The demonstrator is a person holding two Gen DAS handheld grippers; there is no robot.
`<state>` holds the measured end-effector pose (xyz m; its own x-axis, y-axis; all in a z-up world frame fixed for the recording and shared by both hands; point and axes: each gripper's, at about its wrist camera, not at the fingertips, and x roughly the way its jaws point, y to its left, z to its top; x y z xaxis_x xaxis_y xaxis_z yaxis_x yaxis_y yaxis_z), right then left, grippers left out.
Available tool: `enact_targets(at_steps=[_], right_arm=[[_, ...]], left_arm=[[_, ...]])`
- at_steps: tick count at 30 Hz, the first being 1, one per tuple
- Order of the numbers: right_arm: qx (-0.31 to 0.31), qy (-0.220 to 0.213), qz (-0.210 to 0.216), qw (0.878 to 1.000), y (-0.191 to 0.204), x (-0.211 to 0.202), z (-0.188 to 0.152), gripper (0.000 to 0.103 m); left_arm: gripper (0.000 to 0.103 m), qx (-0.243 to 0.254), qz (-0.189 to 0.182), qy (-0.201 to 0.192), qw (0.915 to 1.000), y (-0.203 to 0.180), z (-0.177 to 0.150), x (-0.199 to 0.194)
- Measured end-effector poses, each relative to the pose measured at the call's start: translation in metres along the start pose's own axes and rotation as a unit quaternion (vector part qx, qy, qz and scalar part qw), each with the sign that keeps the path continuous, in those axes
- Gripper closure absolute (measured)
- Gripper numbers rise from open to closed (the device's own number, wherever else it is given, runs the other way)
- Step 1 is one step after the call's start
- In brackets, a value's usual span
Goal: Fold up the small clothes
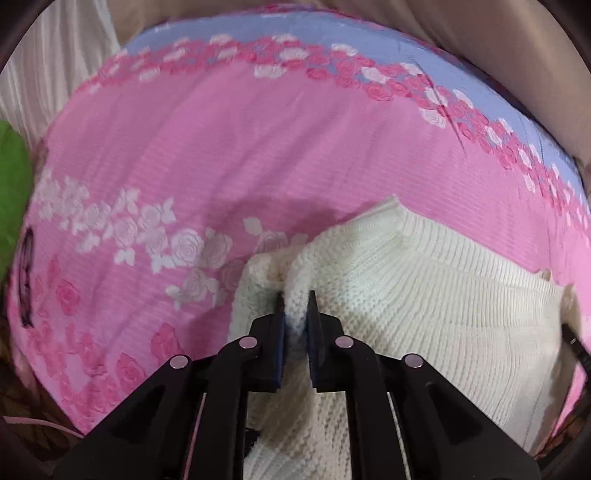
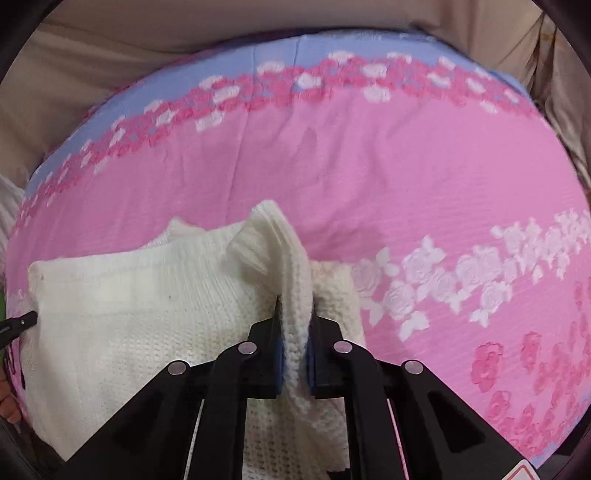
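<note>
A cream knitted sweater [image 1: 424, 288] lies on a pink rose-patterned bedspread [image 1: 229, 155]. In the left wrist view my left gripper [image 1: 296, 299] is shut on a raised fold at the sweater's left edge. The sweater's body spreads to the right. In the right wrist view the same sweater [image 2: 122, 306] lies to the left, and my right gripper [image 2: 295, 302] is shut on a raised fold at its right edge, below a ribbed cuff or collar [image 2: 266, 229]. The tip of the left gripper [image 2: 22, 321] shows at the far left.
The bedspread [image 2: 424, 177] has a blue band and rose border along its far edge [image 2: 280, 55]. Beige fabric [image 2: 147, 33] lies beyond it. A green object [image 1: 11, 177] sits at the left edge. White pleated cloth [image 1: 48, 66] is at the top left.
</note>
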<state>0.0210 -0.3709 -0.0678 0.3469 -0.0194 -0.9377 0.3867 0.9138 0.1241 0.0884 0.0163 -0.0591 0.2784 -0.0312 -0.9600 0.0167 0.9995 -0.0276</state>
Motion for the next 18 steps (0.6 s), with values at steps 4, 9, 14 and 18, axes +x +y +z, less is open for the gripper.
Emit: enact_targets(at_steps=[4, 9, 14, 18], right_arm=[[-0.013, -0.069, -0.015, 0.997, 0.016, -0.056, -0.002, 0.084], [-0.061, -0.081, 0.07, 0.992, 0.065, -0.104, -0.04, 0.081], [-0.146, -0.005, 0.084, 0.986, 0.131, -0.058, -0.095, 0.082], [-0.15, 0.016, 0.085, 0.985, 0.137, -0.054, -0.11, 0.085]], left_arm=[[0.087, 0.0, -0.009, -0.029, 0.9996, -0.006, -0.015, -0.041], [0.079, 0.017, -0.044, -0.021, 0.9987, -0.032, -0.057, -0.066], [0.077, 0.052, -0.039, 0.044, 0.9969, -0.062, -0.086, -0.022], [0.077, 0.068, -0.031, 0.031, 0.9967, -0.066, -0.087, -0.028]])
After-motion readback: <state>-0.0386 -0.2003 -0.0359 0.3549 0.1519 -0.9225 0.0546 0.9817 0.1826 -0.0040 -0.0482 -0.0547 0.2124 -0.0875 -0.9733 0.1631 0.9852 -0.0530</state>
